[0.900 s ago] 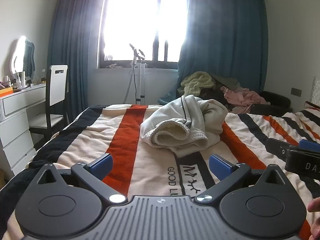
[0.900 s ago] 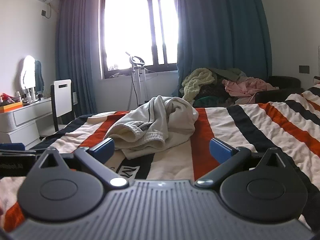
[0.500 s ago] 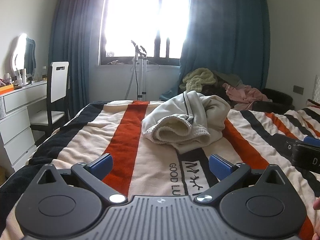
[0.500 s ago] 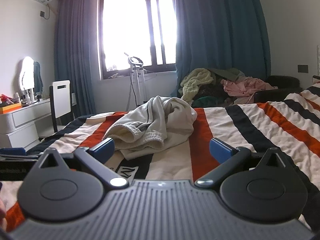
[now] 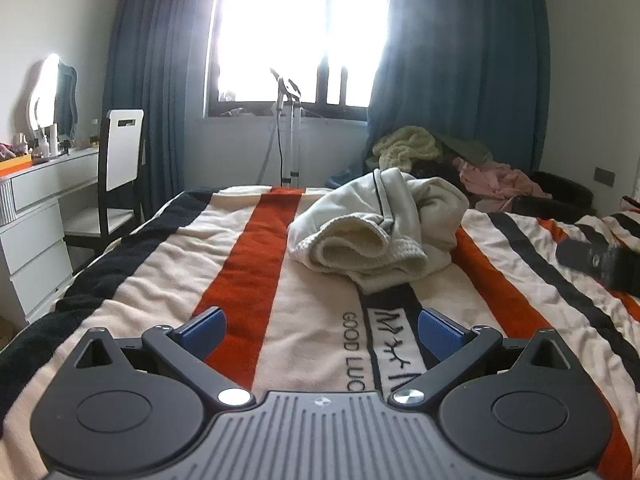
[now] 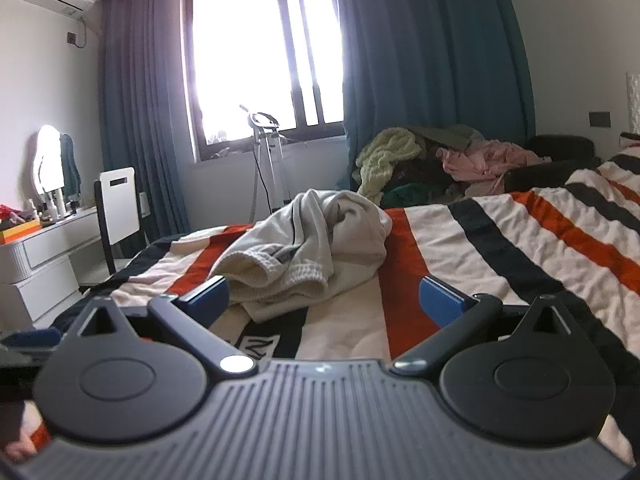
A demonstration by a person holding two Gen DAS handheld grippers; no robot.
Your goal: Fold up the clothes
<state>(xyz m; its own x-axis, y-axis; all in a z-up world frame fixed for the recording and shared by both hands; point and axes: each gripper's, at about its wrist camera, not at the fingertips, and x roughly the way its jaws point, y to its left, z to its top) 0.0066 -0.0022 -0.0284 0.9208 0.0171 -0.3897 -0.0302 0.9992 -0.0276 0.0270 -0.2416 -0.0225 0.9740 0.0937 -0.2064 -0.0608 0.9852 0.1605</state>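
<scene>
A crumpled cream garment (image 5: pixel 380 228) with a dark trim line lies bunched on the striped bed cover (image 5: pixel 248 248), ahead of both grippers. My left gripper (image 5: pixel 320 330) is open, empty, low over the cover and short of the garment. In the right wrist view the same cream garment (image 6: pixel 308 248) sits just beyond my right gripper (image 6: pixel 325 298), which is open and holds nothing. The right gripper's body (image 5: pixel 600 260) shows at the right edge of the left wrist view.
A pile of other clothes (image 6: pixel 440 160) lies behind the bed under the blue curtain. A white dresser (image 5: pixel 36 216) with a lit mirror and a white chair (image 5: pixel 120 160) stand left of the bed. A metal stand (image 6: pixel 268 160) is below the window.
Both grippers have moved slightly forward toward the garment; the left view has tipped down a little. Their jaws stay open.
</scene>
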